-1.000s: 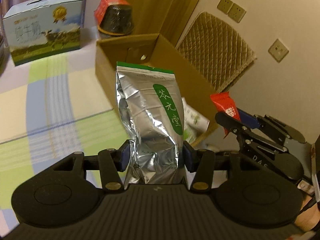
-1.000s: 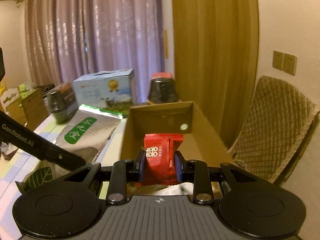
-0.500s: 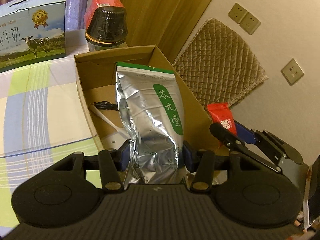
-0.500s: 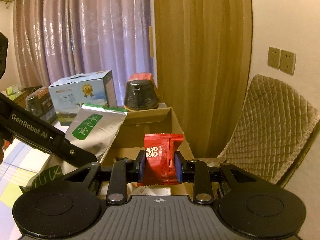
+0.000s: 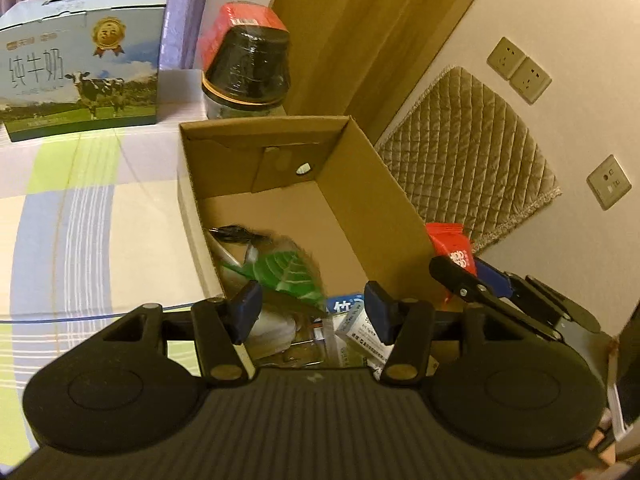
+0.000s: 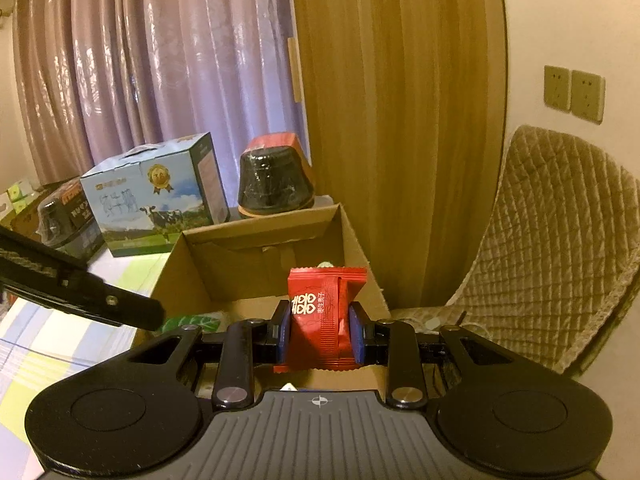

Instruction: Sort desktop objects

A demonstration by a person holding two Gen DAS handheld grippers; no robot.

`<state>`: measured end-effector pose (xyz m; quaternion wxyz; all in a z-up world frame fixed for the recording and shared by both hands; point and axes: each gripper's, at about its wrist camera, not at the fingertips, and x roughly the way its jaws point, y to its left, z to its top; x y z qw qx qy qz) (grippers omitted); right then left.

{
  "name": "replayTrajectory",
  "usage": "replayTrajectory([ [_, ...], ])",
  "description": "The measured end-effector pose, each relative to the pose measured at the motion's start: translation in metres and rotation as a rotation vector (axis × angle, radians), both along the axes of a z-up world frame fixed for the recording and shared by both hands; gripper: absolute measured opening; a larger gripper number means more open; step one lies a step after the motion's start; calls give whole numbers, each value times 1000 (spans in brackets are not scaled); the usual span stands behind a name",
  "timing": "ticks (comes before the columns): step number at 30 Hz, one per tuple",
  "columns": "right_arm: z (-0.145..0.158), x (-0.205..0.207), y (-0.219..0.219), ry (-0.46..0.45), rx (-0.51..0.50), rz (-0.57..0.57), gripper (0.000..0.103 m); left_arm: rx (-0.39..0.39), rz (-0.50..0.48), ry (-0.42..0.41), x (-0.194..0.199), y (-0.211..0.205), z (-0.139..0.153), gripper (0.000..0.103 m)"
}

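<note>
Left wrist view: nearest to us, the left gripper (image 5: 311,307) hangs over the near end of the cardboard box (image 5: 362,184), its blue-padded fingers (image 5: 247,305) spread apart with nothing between them. Below the gap we make out a jumble that the gripper body partly cuts off: a foil bag with a green leaf print (image 5: 286,270), blurred, lying inside the box; a small white-and-blue carton (image 5: 354,322); something pale we cannot identify. A black cable (image 5: 236,234) lies a little further in, and the far half of the box floor is bare cardboard. To the right, the right gripper (image 5: 466,270) reaches in just beside the box's right wall.

In the right wrist view, that gripper's fingers (image 6: 283,334) are clamped on a red snack packet (image 6: 325,312), held upright above the box's near end. The packet hides part of the box's back wall, and the left gripper's dark arm (image 6: 80,292) crosses the left side, covering the box's near left corner.

The box sits on a counter covered with a checked cloth (image 5: 80,208). Beyond it stand a black jar with a red lid (image 5: 246,68) and a blue milk carton box with a cow (image 5: 80,60); another dark jar (image 6: 66,216) further left is half cut off. A quilted chair (image 6: 556,248) stands to the right, near the wall sockets (image 6: 574,94).
</note>
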<state>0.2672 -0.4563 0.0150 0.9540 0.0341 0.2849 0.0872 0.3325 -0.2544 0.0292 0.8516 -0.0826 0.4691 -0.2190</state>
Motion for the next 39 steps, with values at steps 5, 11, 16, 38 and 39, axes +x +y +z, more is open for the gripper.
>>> replayTrajectory([
  [5,-3,6,6,13,14,10,27,-6,10,-13,-7,16,2,51],
  [11,-1,17,21,12,4,41,28,7,13,-40,-15,29,8,54],
  [16,6,16,25,-26,1,34,62,28,24,-64,-28,42,11,70],
  [38,43,-152,7,72,78,-66,101,103,90,-172,-178,73,27,102],
  [39,44,-160,7,88,79,-66,101,97,89,-172,-187,73,29,102],
])
